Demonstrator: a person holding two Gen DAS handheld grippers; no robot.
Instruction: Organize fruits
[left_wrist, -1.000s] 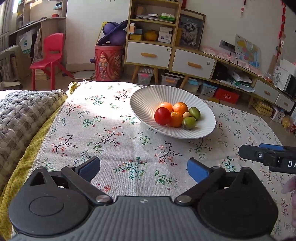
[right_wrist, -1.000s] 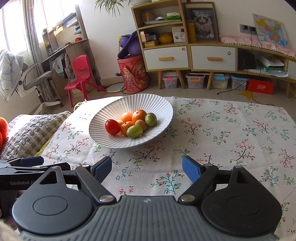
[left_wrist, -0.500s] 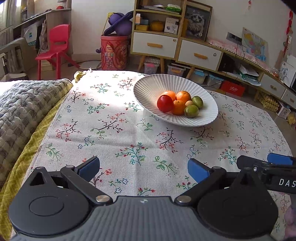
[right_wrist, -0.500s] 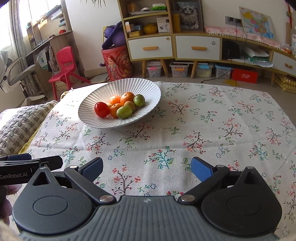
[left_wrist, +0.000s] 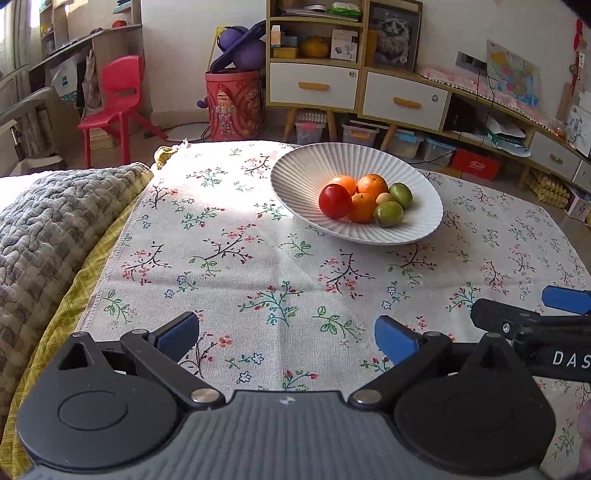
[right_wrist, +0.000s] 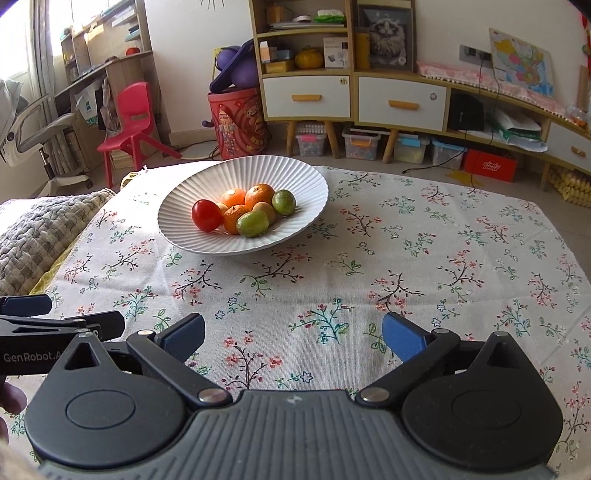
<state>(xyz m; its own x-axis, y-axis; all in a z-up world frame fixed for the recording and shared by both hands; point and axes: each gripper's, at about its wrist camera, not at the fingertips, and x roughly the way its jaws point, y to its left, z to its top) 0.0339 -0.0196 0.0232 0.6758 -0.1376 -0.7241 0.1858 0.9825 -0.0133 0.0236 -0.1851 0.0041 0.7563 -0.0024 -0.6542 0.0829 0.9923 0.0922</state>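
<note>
A white ribbed bowl (right_wrist: 314, 192) is sitting on the flowered tablecloth (right_wrist: 369, 266), toward its far left part, cradling a shiny red tomato (right_wrist: 206, 215), three oranges (right_wrist: 259, 195) and green fruits (right_wrist: 283, 202). The heap is stretching roughly left to right. Left gripper (left_wrist: 286, 338) and right gripper (right_wrist: 293, 336) are both hanging spread wide, grasping nothing.

Plenty of bare floral tablecloth (right_wrist: 332, 280) on the worktop between the near edge and the white ribbed bowl (right_wrist: 310, 177), so a straight path forward is wide open. The whole right side of the cloth is free too. On the left a grey quilted blanket (left_wrist: 44, 229) bunches up along the edge. Only the fruit pile (right_wrist: 243, 210) crowds the bowl's middle; its rim area stays bare.
</note>
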